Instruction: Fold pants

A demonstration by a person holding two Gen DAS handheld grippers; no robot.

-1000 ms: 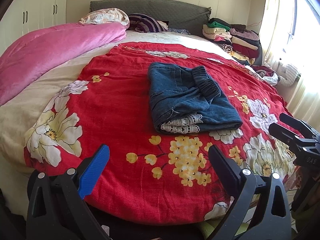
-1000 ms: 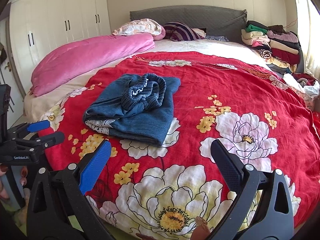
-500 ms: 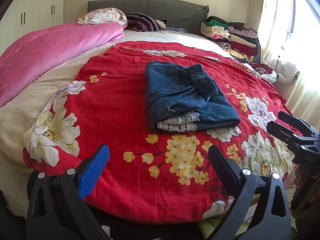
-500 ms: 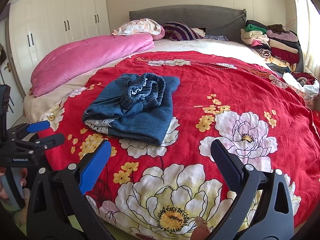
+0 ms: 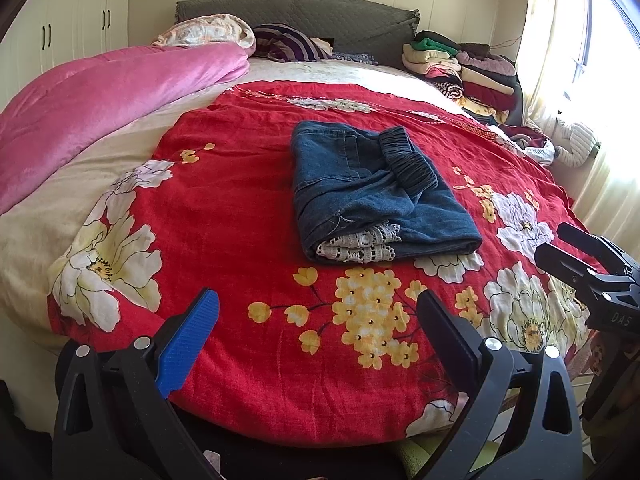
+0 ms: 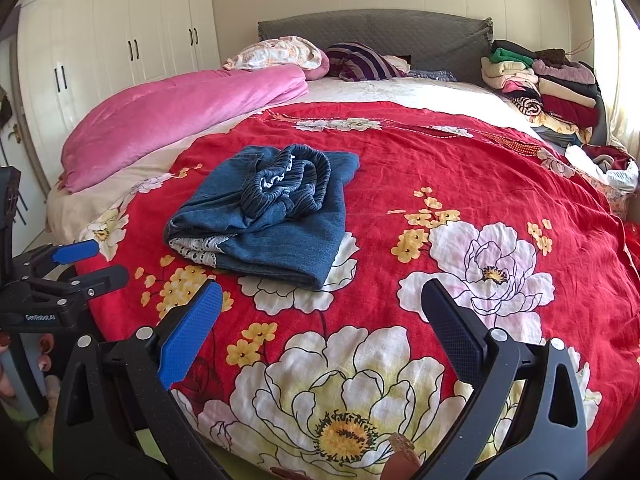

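Pink velvet filled the upper left of your left wrist view, where a rolled quilt [image 5: 112, 96] lay along the edge of the bed [image 5: 36, 216]. To its right the red floral bedspread [image 5: 240, 208] covered most of the mattress, and the pants [image 5: 372, 196] sat folded on it, a little right of centre and in the upper half of the frame. The denim formed a compact bundle, with the gathered elastic waistband lying on top and a strip of white lace showing at the near edge. Further right, a stack of folded clothes [image 5: 464, 68] stood in the upper right corner beside the grey headboard [image 5: 296, 10].

Your left gripper [image 5: 316, 336] hung at the bottom of the frame, its fingers spread wide with nothing between them, well short of the pants. Your right gripper [image 5: 560, 246] showed at the right edge of that same view, its fingers parted, apart from the bundle.

In the right wrist view, white wardrobe doors [image 6: 120, 40] filled the upper left, the left gripper [image 6: 92, 264] sat at the left edge, and the pants [image 6: 272, 216] lay left of centre on the bedspread [image 6: 480, 184]. The right gripper [image 6: 320, 312] stood wide apart and empty above a large white flower print at the bottom.
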